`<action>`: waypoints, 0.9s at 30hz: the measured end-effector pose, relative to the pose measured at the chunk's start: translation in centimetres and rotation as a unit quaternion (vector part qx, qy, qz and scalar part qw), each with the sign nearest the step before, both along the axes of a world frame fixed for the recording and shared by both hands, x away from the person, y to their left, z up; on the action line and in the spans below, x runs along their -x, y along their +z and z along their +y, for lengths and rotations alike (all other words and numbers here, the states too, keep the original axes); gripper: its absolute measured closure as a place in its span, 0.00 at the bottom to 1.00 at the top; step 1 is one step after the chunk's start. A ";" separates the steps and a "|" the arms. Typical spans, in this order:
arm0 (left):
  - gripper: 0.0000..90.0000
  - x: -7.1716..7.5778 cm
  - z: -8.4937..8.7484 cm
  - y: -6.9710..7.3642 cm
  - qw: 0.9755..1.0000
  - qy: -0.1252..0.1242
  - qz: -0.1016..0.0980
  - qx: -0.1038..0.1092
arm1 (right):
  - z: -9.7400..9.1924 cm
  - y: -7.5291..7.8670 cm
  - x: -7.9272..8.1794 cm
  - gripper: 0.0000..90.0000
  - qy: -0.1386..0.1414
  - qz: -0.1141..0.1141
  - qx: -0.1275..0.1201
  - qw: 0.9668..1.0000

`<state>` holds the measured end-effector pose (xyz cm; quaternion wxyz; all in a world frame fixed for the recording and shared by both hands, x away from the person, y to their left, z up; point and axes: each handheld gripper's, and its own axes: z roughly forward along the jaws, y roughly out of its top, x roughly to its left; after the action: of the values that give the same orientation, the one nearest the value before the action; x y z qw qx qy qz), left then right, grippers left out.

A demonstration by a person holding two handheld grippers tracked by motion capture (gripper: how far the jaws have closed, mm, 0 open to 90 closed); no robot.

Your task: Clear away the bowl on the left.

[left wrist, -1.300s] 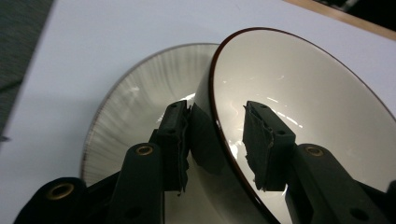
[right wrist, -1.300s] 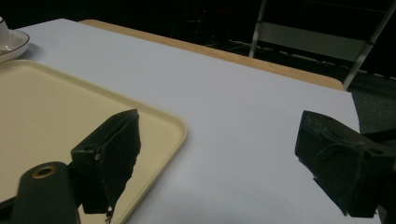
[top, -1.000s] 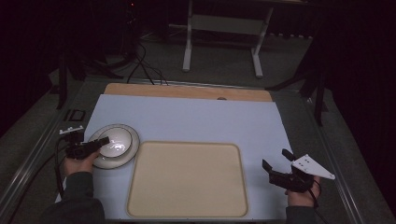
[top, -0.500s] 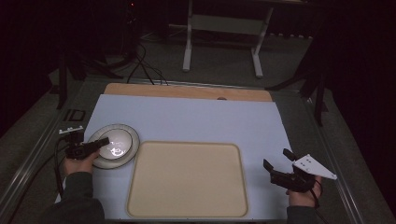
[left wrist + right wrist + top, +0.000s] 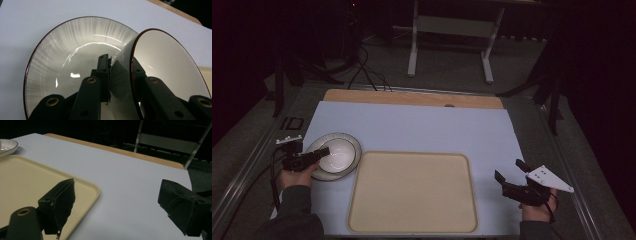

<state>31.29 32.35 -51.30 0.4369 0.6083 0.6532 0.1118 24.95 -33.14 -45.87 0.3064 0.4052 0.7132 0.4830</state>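
Observation:
A white bowl [image 5: 337, 151] with a dark rim rests on a grey streaked plate [image 5: 349, 162] at the table's left. My left gripper [image 5: 321, 152] reaches in from the left and is shut on the bowl's near wall. In the left gripper view the bowl [image 5: 167, 65] has one jaw inside its rim and one outside, and the plate [image 5: 62, 52] lies behind. My right gripper [image 5: 510, 172] hovers open near the table's right front, right of the beige tray [image 5: 412, 192]. Its jaws [image 5: 120, 202] stand wide apart with nothing between them.
The beige tray [image 5: 25, 177] lies front and centre on a pale blue mat [image 5: 422, 125]. A wooden strip [image 5: 412, 97] runs along the table's far edge. Cables and a metal stand [image 5: 449, 30] are on the dark floor beyond.

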 end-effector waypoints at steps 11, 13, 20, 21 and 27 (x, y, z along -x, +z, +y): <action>0.85 0.4 0.2 0.4 1.000 0.005 -0.014 0.005 | 0.0 0.0 0.0 0.15 0.000 -0.001 -0.001 1.000; 0.85 0.5 0.2 0.5 1.000 0.007 -0.017 0.008 | 0.0 0.0 0.0 0.15 0.001 0.000 -0.001 1.000; 0.85 0.9 0.2 1.1 0.999 0.011 -0.031 0.016 | 0.0 0.0 0.0 0.15 0.001 0.000 -0.001 1.000; 0.85 1.0 0.1 1.2 0.999 0.011 -0.035 0.017 | 0.0 0.0 0.0 0.15 0.001 0.000 -0.001 1.000; 0.85 1.3 0.0 1.6 0.999 0.014 -0.045 0.021 | 0.0 0.0 0.0 0.15 0.001 -0.001 -0.001 1.000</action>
<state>30.01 32.35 -49.68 0.4768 0.5845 0.6434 0.1310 24.92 -33.16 -45.85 0.3063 0.4046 0.7129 0.4840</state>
